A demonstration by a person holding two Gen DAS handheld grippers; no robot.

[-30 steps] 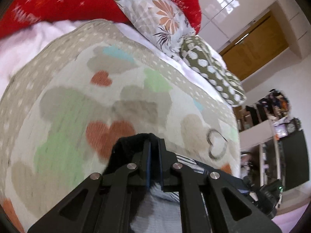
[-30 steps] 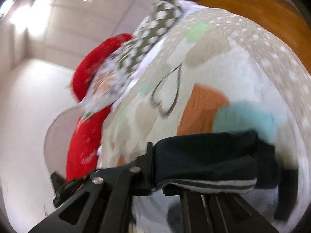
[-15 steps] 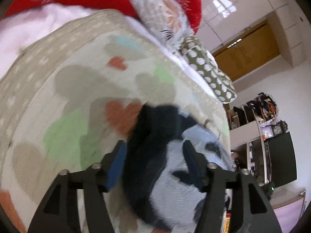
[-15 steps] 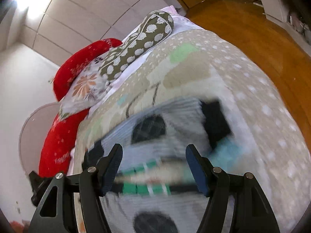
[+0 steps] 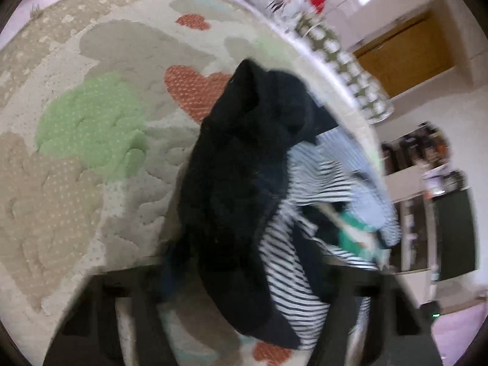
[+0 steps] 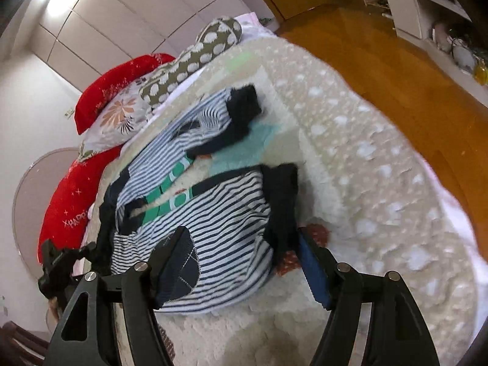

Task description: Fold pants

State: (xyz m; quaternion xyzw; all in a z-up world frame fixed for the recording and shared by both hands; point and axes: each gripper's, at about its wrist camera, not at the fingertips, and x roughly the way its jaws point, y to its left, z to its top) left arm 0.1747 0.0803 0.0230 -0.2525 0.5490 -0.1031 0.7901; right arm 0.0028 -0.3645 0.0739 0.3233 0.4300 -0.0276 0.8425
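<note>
The pants (image 6: pixel 219 222) are navy-and-white striped with dark cuffs and a green band. They lie crumpled on the heart-patterned quilt (image 6: pixel 381 183). My right gripper (image 6: pixel 241 262) stands wide over the near leg, jaws still opening, and its blue pads do not press the cloth. In the left wrist view a dark fold of the pants (image 5: pixel 238 167) runs down between the blurred fingers of my left gripper (image 5: pixel 247 274). Those jaws are closing but show wide apart, with cloth between them and no grip seen.
Red pillows (image 6: pixel 106 91), a floral pillow (image 6: pixel 119 116) and an olive dotted pillow (image 6: pixel 198 55) line the far end of the bed. Wooden floor (image 6: pixel 381 45) runs along the bed's right edge. Cluttered shelves (image 5: pixel 427 198) stand beyond the bed.
Both grippers were shut on the pants' dark edge a second ago. They have let go and drawn back, and the pants now lie spread on the quilt. The left gripper sank lower.
</note>
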